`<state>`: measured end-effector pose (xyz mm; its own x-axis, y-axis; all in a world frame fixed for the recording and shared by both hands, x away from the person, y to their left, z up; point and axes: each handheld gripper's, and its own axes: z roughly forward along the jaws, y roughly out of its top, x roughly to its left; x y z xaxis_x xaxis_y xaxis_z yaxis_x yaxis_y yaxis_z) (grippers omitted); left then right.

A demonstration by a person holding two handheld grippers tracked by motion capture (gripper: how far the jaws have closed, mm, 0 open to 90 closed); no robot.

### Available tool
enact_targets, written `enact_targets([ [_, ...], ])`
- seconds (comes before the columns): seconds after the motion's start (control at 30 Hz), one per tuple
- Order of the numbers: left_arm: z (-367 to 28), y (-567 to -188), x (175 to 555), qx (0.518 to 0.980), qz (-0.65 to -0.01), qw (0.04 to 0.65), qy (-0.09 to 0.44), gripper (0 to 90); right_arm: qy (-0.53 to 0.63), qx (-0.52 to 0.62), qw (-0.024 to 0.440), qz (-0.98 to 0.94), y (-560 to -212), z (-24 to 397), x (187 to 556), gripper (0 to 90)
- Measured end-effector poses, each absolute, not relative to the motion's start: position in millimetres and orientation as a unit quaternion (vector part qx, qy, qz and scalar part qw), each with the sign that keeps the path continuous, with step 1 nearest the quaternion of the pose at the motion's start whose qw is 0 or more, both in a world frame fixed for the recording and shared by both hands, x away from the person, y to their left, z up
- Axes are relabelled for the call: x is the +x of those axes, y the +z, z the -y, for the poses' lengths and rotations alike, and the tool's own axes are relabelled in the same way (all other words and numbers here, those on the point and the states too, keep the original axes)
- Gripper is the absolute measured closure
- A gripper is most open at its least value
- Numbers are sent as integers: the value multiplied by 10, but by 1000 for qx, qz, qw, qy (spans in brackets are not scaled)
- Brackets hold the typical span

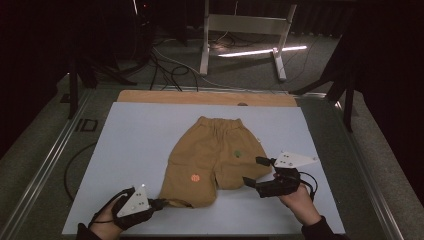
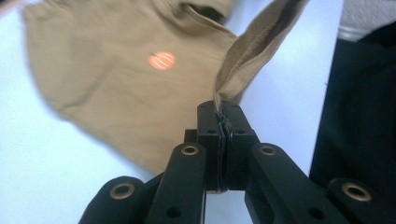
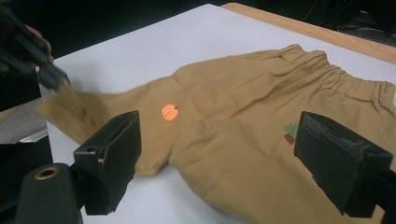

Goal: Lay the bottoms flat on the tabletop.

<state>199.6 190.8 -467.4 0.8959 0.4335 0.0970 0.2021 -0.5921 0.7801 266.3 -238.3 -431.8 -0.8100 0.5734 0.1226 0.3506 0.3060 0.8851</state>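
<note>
Shorts (image 1: pixel 212 155) lie flat on the white surface (image 1: pixel 130 150). Left claw (image 2: pixel 223 112) has pinched a leg hem, lifting it slightly. Right claw (image 1: pixel 251 172) stands wide beside the other leg, empty. Step in hand: gripping hems. Next, the right claw must close on its hem.

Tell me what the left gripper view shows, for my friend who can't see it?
The left gripper has its two black jaws shut on the hem of a pair of tan shorts, lifting that edge. The rest of the shorts lies on the white table, with a small orange pumpkin patch.
</note>
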Motion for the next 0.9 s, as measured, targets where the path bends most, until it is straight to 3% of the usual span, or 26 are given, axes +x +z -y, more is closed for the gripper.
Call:
enact_targets([
  [0.17,-1921,-4683,1902,892,-151,411,111,869,513,297,112,-797,-4328,2436,2642,149],
  [0.27,-1919,-4736,1868,902,-139,401,78,799,514,301,111,-795,-4344,2465,2639,149],
  [0.43,-1953,-4720,1881,891,-163,417,75,387,516,305,115,-792,-4354,2523,2628,149],
  [0.53,-1986,-4704,1917,883,-177,426,79,194,516,305,115,-792,-4370,2545,2626,147],
  [0.57,-2021,-4698,1951,874,-197,437,86,194,515,304,116,-793,-4391,2557,2627,144],
  [0.63,-2047,-4702,1976,867,-212,441,94,95,512,299,118,-796,-4453,2586,2636,138],
  [0.7,-2069,-4708,1994,865,-223,439,101,43,509,300,119,-798,-4500,2604,2641,137],
  [0.9,-2099,-4751,2042,850,-254,444,126,29,497,325,117,-796,-4640,2684,2672,141],
])
